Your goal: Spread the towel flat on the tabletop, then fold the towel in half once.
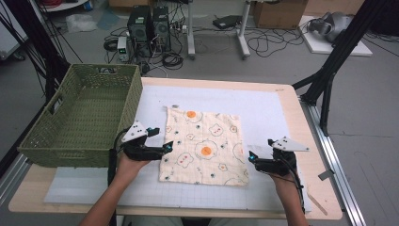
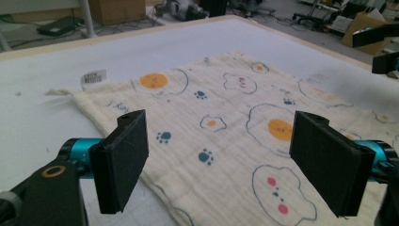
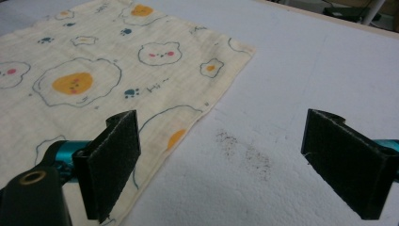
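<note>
Woven basket, mat and workshop clutter around the table

A green woven basket (image 1: 82,115) with handle slots stands at the left of the light wooden table (image 1: 308,188), its right wall overlapping the left edge of the white gridded mat (image 1: 263,108) that covers most of the tabletop. A dark smudge (image 3: 242,150) marks the mat near its right side. On the grey floor beyond the far edge sit two black computer towers (image 1: 148,26) among tangled cables (image 1: 268,42), the white legs of another table (image 1: 216,33), and cardboard boxes (image 1: 277,13). Black stand legs (image 1: 331,66) rise at the far right.
</note>
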`<action>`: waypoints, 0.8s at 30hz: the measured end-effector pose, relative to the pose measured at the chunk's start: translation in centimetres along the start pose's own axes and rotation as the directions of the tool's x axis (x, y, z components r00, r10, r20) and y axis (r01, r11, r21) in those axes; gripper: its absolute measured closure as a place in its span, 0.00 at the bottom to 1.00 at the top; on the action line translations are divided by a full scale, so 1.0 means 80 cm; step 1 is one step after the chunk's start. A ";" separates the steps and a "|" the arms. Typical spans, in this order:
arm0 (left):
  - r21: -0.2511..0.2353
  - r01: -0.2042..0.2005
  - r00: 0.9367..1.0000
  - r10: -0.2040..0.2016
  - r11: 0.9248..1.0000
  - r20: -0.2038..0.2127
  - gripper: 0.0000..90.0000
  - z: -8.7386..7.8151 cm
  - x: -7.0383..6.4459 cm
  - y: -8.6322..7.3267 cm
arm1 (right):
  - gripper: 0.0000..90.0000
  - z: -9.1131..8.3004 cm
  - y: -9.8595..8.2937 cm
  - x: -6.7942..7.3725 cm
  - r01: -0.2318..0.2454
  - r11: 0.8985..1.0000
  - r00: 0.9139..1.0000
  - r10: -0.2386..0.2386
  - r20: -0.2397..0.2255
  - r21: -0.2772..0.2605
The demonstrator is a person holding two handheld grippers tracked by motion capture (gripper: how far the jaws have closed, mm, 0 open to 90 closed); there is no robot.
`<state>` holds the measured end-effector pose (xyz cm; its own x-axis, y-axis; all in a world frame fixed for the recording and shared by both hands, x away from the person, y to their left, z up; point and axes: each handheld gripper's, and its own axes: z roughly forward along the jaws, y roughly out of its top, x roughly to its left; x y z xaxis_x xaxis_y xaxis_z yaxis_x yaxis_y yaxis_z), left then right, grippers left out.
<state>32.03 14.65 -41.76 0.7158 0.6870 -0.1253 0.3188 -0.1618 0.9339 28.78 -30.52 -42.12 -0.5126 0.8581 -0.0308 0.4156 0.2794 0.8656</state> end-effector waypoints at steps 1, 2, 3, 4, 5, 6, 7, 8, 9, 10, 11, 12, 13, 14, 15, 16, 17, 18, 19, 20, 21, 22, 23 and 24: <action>-0.004 0.004 1.000 -0.004 1.000 -0.006 0.23 -0.002 0.001 -0.001 | 0.13 -0.001 0.000 0.001 0.003 1.000 1.000 -0.003 -0.001 -0.007; -0.009 0.005 1.000 -0.005 1.000 -0.008 0.23 -0.004 0.002 -0.002 | 0.13 -0.001 0.000 0.001 -0.002 1.000 1.000 0.002 -0.001 -0.015; -0.012 0.011 1.000 -0.011 1.000 -0.012 0.23 -0.005 0.002 -0.003 | 0.13 -0.002 0.001 0.000 -0.002 1.000 1.000 0.002 -0.003 -0.024; -0.009 0.008 1.000 -0.008 1.000 -0.012 0.23 -0.006 0.004 -0.003 | 0.13 -0.003 0.001 0.000 -0.004 1.000 1.000 0.004 -0.004 -0.031; -0.010 0.010 1.000 -0.010 1.000 -0.014 0.23 -0.006 0.004 -0.004 | 0.13 -0.003 0.002 -0.001 0.003 0.999 1.000 -0.003 0.002 -0.038; -0.009 0.011 1.000 -0.011 1.000 -0.013 0.23 -0.006 0.004 -0.004 | 0.13 -0.004 0.002 -0.002 -0.004 0.999 1.000 0.004 0.001 -0.036; -0.007 0.010 1.000 -0.010 1.000 -0.014 0.23 -0.006 0.004 -0.004 | 0.13 -0.004 0.001 -0.003 -0.002 0.999 1.000 0.002 0.005 -0.036; -0.004 0.012 1.000 -0.012 1.000 -0.016 0.23 -0.005 0.004 -0.004 | 0.13 -0.003 0.001 -0.004 -0.001 0.999 1.000 0.001 0.006 -0.032; 0.002 0.008 1.000 -0.008 1.000 -0.017 0.23 -0.005 0.004 -0.005 | 0.13 -0.003 0.001 -0.004 0.002 0.999 1.000 -0.002 0.006 -0.032; 0.005 0.011 1.000 -0.011 1.000 -0.019 0.23 -0.005 0.004 -0.005 | 0.13 -0.003 0.000 -0.004 0.005 0.999 1.000 -0.005 0.008 -0.032; 0.006 0.014 1.000 -0.014 1.000 -0.023 0.23 -0.005 0.003 -0.005 | 0.13 -0.003 0.000 -0.004 0.003 0.999 1.000 -0.003 0.010 -0.032; 0.009 0.015 1.000 -0.015 1.000 -0.024 0.23 -0.004 0.003 -0.006 | 0.13 -0.004 0.000 -0.003 0.002 1.000 1.000 -0.002 0.010 -0.032; 0.012 0.016 1.000 -0.016 1.000 -0.024 0.23 -0.004 0.003 -0.006 | 0.13 -0.004 0.000 -0.003 0.008 0.999 1.000 -0.007 0.011 -0.033; 0.016 0.019 1.000 -0.019 1.000 -0.022 0.23 -0.004 0.003 -0.007 | 0.13 -0.005 0.000 -0.003 0.006 0.999 1.000 -0.006 0.011 -0.032; 0.018 0.021 1.000 -0.021 1.000 -0.022 0.23 -0.003 0.003 -0.007 | 0.13 -0.006 0.000 -0.002 0.007 0.999 1.000 -0.006 0.011 -0.039; 0.019 0.020 1.000 -0.019 1.000 -0.023 0.23 -0.003 0.003 -0.007 | 0.13 -0.006 0.000 -0.002 0.005 0.999 1.000 -0.004 0.008 -0.040; 0.020 0.017 1.000 -0.017 1.000 -0.021 0.23 -0.002 0.002 -0.007 | 0.13 -0.006 0.000 -0.003 0.005 0.999 1.000 -0.005 0.007 -0.043; 0.021 0.020 1.000 -0.019 1.000 -0.019 0.23 -0.002 0.002 -0.007 | 0.13 -0.006 0.000 -0.003 -0.004 0.999 1.000 0.004 0.005 -0.042; 0.023 0.019 1.000 -0.018 1.000 -0.019 0.23 -0.002 0.002 -0.007 | 0.13 -0.006 0.000 -0.004 -0.004 0.999 1.000 0.004 0.006 -0.042; 0.026 0.019 1.000 -0.019 0.999 -0.018 0.23 -0.002 0.002 -0.007 | 0.13 -0.006 0.000 -0.004 -0.009 0.999 1.000 0.009 0.004 -0.043; 0.025 0.019 1.000 -0.019 1.000 -0.019 0.23 -0.003 0.002 -0.008 | 0.13 -0.006 0.001 -0.004 -0.013 0.999 1.000 0.013 0.003 -0.042; 0.022 0.023 1.000 -0.023 0.999 -0.019 0.23 -0.003 0.003 -0.008 | 0.13 -0.005 0.001 -0.004 -0.009 0.999 1.000 0.009 0.005 -0.044; 0.021 0.029 0.999 -0.028 0.999 -0.023 0.23 -0.003 0.003 -0.008 | 0.13 -0.004 0.001 -0.003 -0.013 0.999 1.000 0.013 0.001 -0.042; 0.023 0.031 0.999 -0.030 0.999 -0.021 0.23 -0.003 0.004 -0.008 | 0.13 -0.003 0.001 -0.003 -0.008 0.999 1.000 0.008 0.001 -0.042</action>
<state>31.93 15.15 -42.31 0.6926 0.7064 -0.1463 0.3547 -0.1568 0.9218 28.74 -30.84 -41.91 -0.5082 0.8609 -0.0244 0.3875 0.2539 0.8862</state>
